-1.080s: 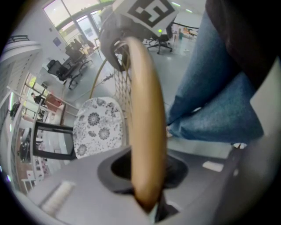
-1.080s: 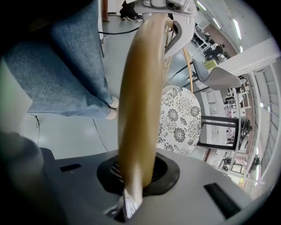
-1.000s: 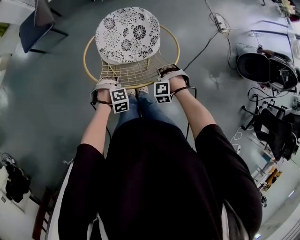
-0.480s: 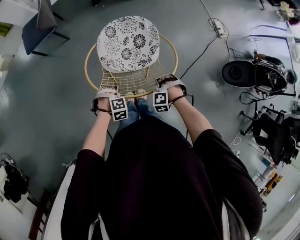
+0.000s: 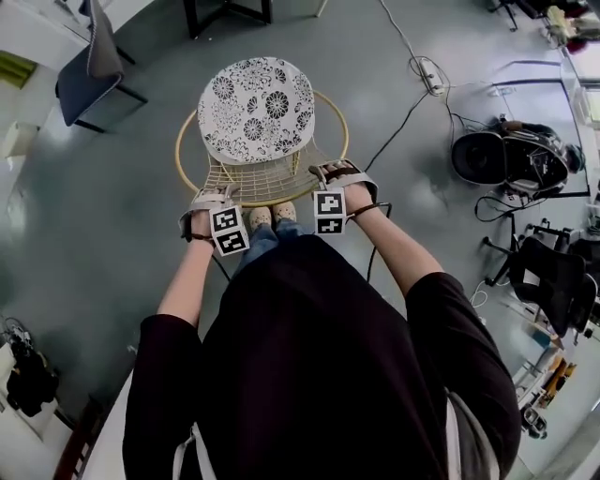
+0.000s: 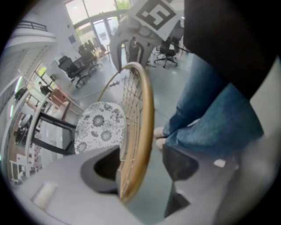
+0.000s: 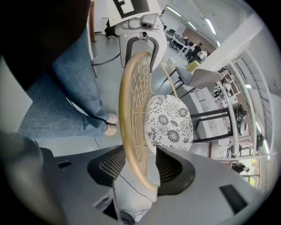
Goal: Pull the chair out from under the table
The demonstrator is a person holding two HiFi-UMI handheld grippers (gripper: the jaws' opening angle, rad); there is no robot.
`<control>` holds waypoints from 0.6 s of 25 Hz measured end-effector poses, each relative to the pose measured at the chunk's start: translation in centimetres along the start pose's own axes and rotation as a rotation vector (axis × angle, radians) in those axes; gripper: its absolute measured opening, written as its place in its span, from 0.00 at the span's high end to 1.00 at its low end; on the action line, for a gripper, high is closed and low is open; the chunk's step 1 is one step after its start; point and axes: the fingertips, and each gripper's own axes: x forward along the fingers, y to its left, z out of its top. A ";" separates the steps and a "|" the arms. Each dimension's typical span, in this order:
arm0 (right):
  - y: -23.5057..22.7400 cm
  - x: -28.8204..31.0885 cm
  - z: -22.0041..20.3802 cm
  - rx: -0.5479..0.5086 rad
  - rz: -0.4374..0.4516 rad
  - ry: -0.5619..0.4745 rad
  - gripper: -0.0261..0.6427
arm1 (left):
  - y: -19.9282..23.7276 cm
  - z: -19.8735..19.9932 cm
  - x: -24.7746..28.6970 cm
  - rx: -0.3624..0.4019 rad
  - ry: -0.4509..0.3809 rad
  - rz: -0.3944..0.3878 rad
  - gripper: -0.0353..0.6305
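The chair has a gold wire frame [image 5: 187, 141] and a round floral cushion [image 5: 255, 108], and it stands on the grey floor in front of the person. My left gripper [image 5: 212, 199] and right gripper [image 5: 336, 172] point down at the near rim of the backrest. In the left gripper view the gold rim [image 6: 139, 132] runs between the jaws of the left gripper [image 6: 140, 167], which are opening with a gap beside it. In the right gripper view the rim [image 7: 130, 132] lies between the opening jaws of the right gripper [image 7: 139, 169], and the pads [image 7: 173, 169] stand off it.
The person's shoes [image 5: 270, 216] stand just behind the chair. A blue chair [image 5: 94, 70] is at the far left and black table legs [image 5: 225, 11] at the top. A power strip with cable [image 5: 429, 75] and black office chairs [image 5: 511, 155] are at the right.
Both grippers have lifted a little at the backrest rim and sit nearer the person. The chair stands in the same place on the floor.
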 end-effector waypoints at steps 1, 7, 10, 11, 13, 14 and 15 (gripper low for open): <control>-0.1 -0.8 -0.1 0.015 0.002 -0.016 0.67 | 0.0 0.1 -0.8 -0.010 -0.018 0.010 0.49; -1.3 -4.7 -1.2 0.110 -0.044 -0.086 0.76 | 1.3 0.6 -6.3 -0.264 -0.177 0.104 0.81; -3.8 -7.4 -0.3 0.210 -0.133 -0.146 0.91 | 3.9 1.3 -10.2 -0.409 -0.287 0.247 0.93; -4.9 -8.4 0.3 0.248 -0.161 -0.171 0.91 | 4.9 1.6 -11.6 -0.447 -0.325 0.288 0.94; -7.2 -10.6 1.5 0.332 -0.208 -0.234 0.93 | 7.0 2.4 -14.6 -0.506 -0.399 0.377 0.94; -8.5 -11.9 2.1 0.378 -0.238 -0.267 0.93 | 8.1 2.8 -16.3 -0.524 -0.434 0.427 0.94; -9.9 -13.4 2.7 0.427 -0.278 -0.303 0.93 | 9.2 3.3 -18.0 -0.537 -0.466 0.479 0.94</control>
